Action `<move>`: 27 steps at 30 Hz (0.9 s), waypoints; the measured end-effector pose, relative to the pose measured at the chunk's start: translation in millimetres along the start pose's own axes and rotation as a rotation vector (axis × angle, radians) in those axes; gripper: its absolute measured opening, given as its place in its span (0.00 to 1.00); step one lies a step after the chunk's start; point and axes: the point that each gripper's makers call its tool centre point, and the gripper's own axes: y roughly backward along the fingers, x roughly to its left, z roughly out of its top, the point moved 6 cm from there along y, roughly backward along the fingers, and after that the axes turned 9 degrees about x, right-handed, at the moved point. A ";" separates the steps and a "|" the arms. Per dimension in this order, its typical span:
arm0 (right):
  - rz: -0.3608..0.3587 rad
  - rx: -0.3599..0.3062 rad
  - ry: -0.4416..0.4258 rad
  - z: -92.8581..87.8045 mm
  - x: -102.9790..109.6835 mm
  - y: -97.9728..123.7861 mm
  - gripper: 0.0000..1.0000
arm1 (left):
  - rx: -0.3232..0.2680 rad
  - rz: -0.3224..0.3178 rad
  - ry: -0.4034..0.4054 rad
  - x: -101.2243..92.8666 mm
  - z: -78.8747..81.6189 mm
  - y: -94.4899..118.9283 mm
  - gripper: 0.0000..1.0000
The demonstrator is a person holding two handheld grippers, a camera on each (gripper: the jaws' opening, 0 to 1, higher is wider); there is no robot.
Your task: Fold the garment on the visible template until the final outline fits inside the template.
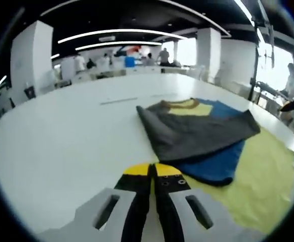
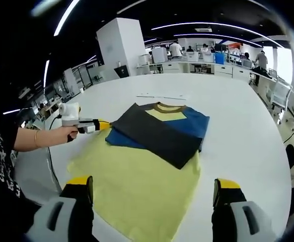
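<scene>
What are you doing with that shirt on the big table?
A person is folding a shirt on a white table with two hand-held grippers. The shirt is yellow, blue and dark grey; its sleeves are already folded across the chest, and the yellow bottom part lies flat and unfolded. The left gripper is shut beside the shirt's edge. The right gripper hangs open over the yellow part.

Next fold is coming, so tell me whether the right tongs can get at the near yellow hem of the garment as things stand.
Probably yes. The right tongs are open, with the garment's yellow hem lying flat on the table just ahead between the jaws. Nothing lies on that hem, and the left tongs sit off at the garment's far side edge.
</scene>
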 end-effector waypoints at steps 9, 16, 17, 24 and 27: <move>0.004 0.010 0.005 -0.3 3.7 -2.2 1.00 | 0.041 0.010 -0.215 -7.3 4.8 0.6 0.03; 0.005 0.012 0.004 -0.5 4.5 -2.9 1.00 | 0.052 -0.004 -0.333 -18.9 7.7 -3.4 0.05; 0.005 0.014 0.004 -0.9 4.0 -3.0 1.00 | 0.057 -0.006 -0.333 -19.3 7.5 -5.1 0.05; -0.009 0.010 -0.012 -2.5 -4.3 -1.2 1.00 | 0.078 0.012 -0.385 -15.4 7.5 -8.5 0.03; -0.013 0.008 -0.018 -2.5 -5.5 -1.7 1.00 | 0.075 0.013 -0.395 -15.6 8.2 -8.4 0.02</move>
